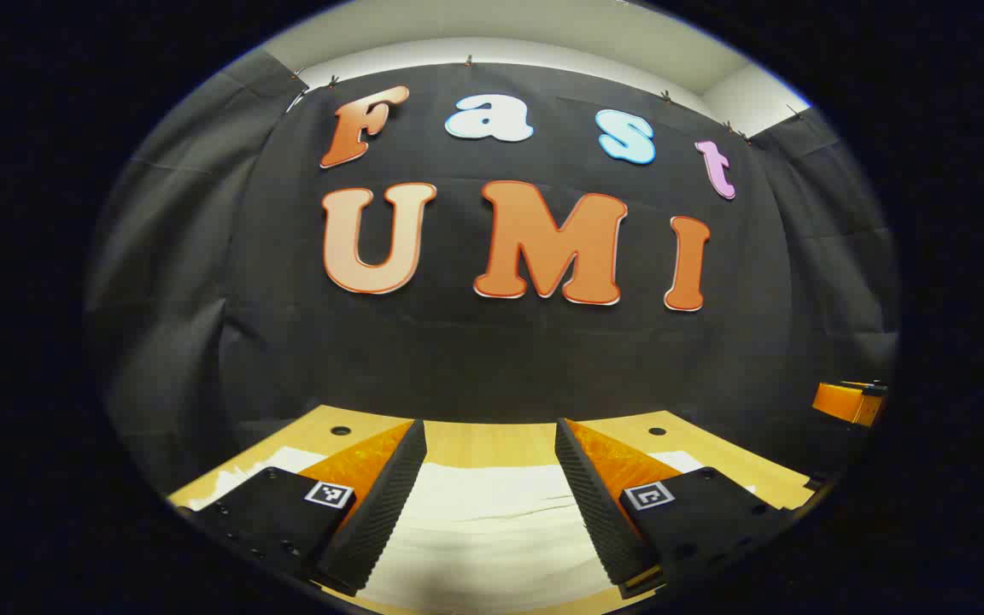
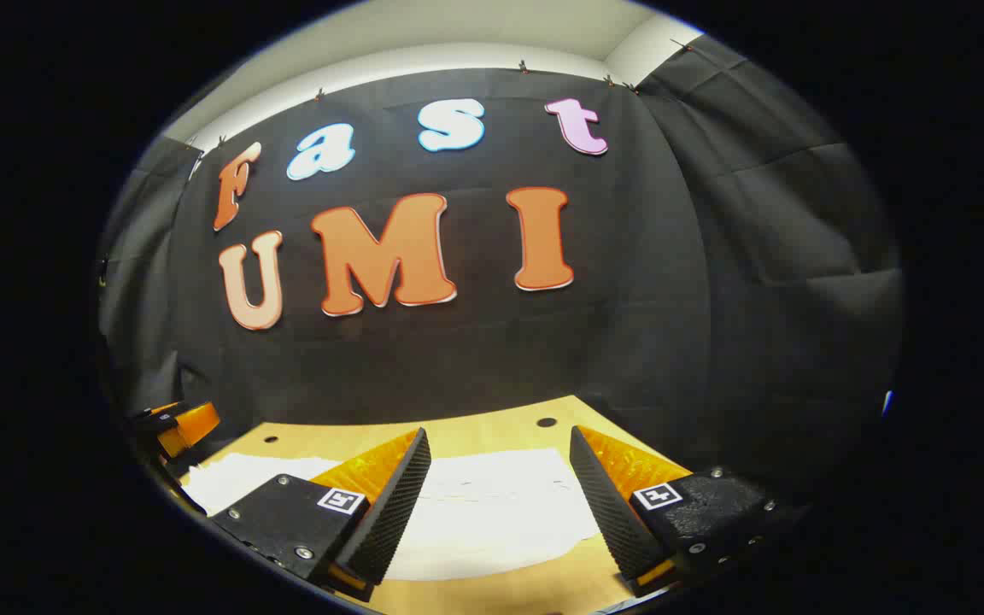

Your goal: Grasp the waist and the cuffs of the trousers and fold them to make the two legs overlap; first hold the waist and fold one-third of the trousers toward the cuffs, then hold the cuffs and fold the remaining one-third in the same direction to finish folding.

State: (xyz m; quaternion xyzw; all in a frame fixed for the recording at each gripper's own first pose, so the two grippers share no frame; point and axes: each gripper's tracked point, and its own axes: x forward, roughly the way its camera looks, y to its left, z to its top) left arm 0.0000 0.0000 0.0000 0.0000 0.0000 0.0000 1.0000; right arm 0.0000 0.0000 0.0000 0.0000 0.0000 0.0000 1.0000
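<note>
Trousers [image 1: 492,521] lie flat on the wooden table [image 1: 492,442] — pale cloth, spread wide across its top. In the left gripper view the left gripper [image 1: 490,457] hangs above the trousers, jaws wide apart, nothing between them; the cloth shows in the gap. In the right gripper view the right gripper [image 2: 499,457] is likewise above the trousers [image 2: 492,512], jaws wide, holding nothing. Table edge [image 2: 500,589] shows nearer than the cloth — two small holes in the table beyond the trousers' far edge.
</note>
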